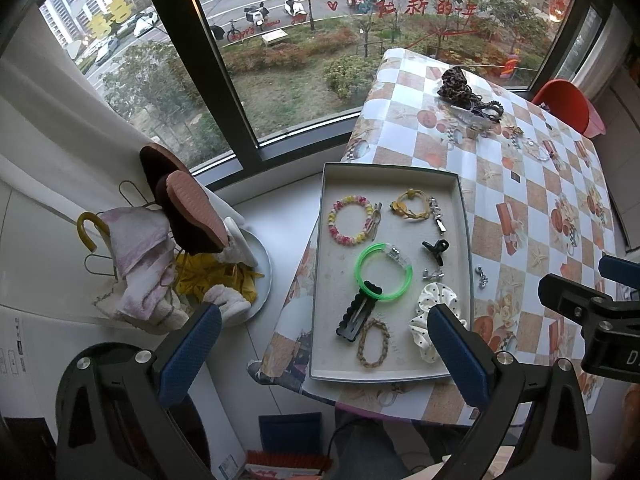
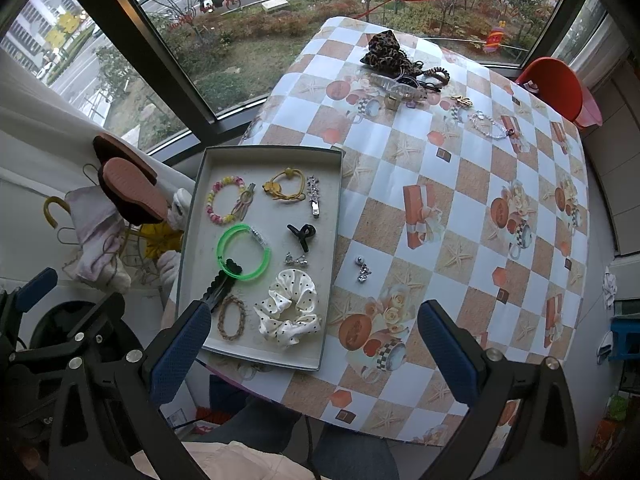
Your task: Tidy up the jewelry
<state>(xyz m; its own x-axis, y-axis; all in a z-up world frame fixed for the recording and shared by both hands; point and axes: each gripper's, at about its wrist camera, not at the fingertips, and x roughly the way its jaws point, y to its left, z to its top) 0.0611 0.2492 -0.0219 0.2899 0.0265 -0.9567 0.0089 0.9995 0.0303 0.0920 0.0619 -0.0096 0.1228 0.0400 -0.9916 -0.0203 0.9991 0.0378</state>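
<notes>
Right gripper [image 2: 314,346] hovers at frame bottom, jaws spread wide, nothing between. Left gripper [image 1: 324,350] likewise released, empty. Silver charm [image 2: 362,269] lies on checkered table [image 2: 460,208], frame centre, above gap between right jaws, just right of tray [image 2: 192,240]. Tray holds green bangle [image 2: 244,256], beaded bracelet [image 2: 224,199], dotted scrunchie [image 2: 290,308], black claw clip [image 2: 302,234], braided band [image 2: 232,317].
</notes>
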